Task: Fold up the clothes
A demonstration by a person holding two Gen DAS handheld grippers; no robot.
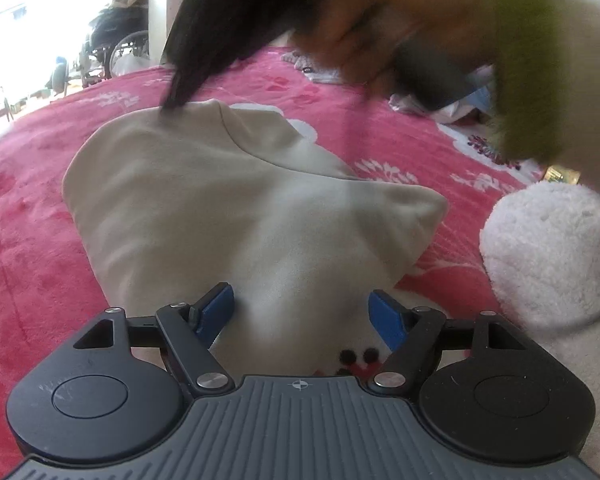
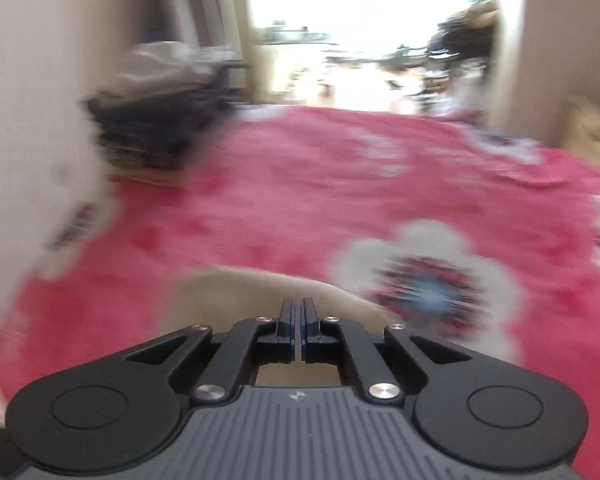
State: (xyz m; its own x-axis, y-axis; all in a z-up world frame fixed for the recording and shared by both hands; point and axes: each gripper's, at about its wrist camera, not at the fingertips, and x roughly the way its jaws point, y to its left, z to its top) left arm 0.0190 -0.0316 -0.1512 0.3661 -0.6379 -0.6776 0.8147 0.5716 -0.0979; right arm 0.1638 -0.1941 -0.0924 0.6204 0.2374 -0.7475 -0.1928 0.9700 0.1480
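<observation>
Cream garment (image 1: 204, 200) lies on the pink floral blanket (image 1: 32, 216) of the bed, already doubled into a compact bundle with a fold line across the top; edges uneven, so folding looks partly done. Left gripper (image 1: 302, 314): blue pads well apart, straddling the near end of the garment, not pressing it. Right gripper (image 2: 299, 320): jaws closed together, nothing visibly pinched; cream cloth shows just beyond the tips. Right-wrist view heavily blurred. A hand in a green sleeve (image 1: 532, 60) passes overhead. Remaining, by my judgement: final fold and squaring up
</observation>
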